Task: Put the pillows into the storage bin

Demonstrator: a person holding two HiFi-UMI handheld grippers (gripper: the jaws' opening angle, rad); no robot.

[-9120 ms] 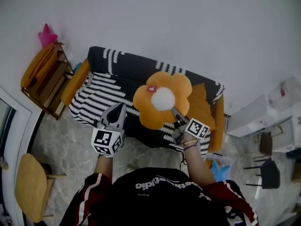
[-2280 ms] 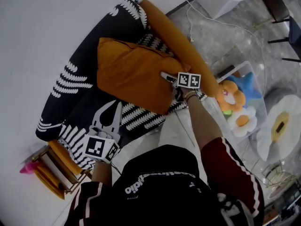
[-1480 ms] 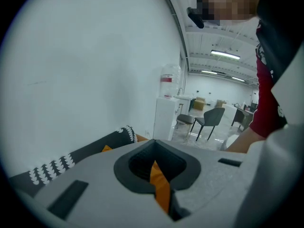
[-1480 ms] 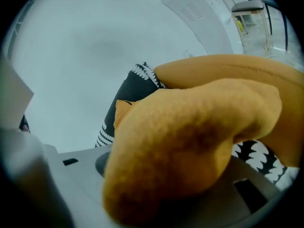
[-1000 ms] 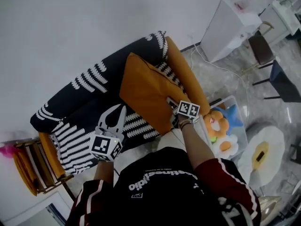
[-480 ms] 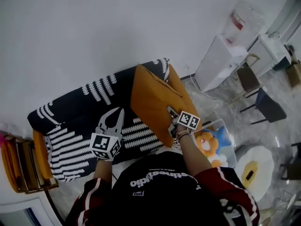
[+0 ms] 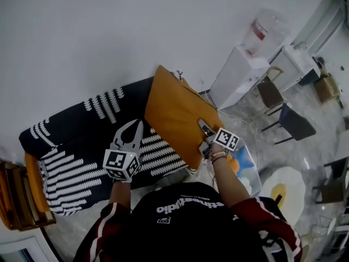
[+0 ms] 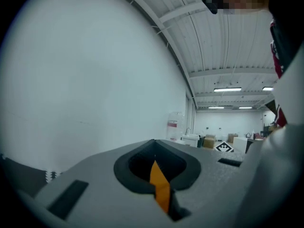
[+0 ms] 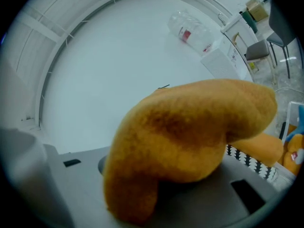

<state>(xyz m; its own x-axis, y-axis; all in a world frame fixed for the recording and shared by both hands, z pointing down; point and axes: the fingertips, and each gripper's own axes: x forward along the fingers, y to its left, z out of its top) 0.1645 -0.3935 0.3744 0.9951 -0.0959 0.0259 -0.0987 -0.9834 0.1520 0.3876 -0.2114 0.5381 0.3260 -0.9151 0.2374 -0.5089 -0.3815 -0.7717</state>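
The orange pillow (image 7: 175, 113) is held clear of the black-and-white sofa (image 7: 76, 152) and stands on edge, its long axis running from a far corner against the wall down to a near corner by the person's body. It is gripped at its near right edge by the right gripper (image 7: 203, 126), whose jaws are closed part-way onto a thick, bunched fold of the fabric. The left gripper (image 7: 136, 125) is carried just to the left of the pillow, apart from it, with its jaws drawn together and nothing held. The storage bin (image 7: 252, 156) lies to the right of the right gripper and below it, half hidden by that forearm, so the right hand is judged the nearer one, and the coming move is judged to be a swing of the pillow rightward and down. The whole pillow and both grippers are shown only in the head view. The pinched fold is shown only in the right gripper view, where a corner of the bin with an orange plush shape (image 9: 294, 156) inside is caught at the right edge. In the left gripper view a sliver of orange is seen through the slit of the closed jaws, with bare wall beyond.
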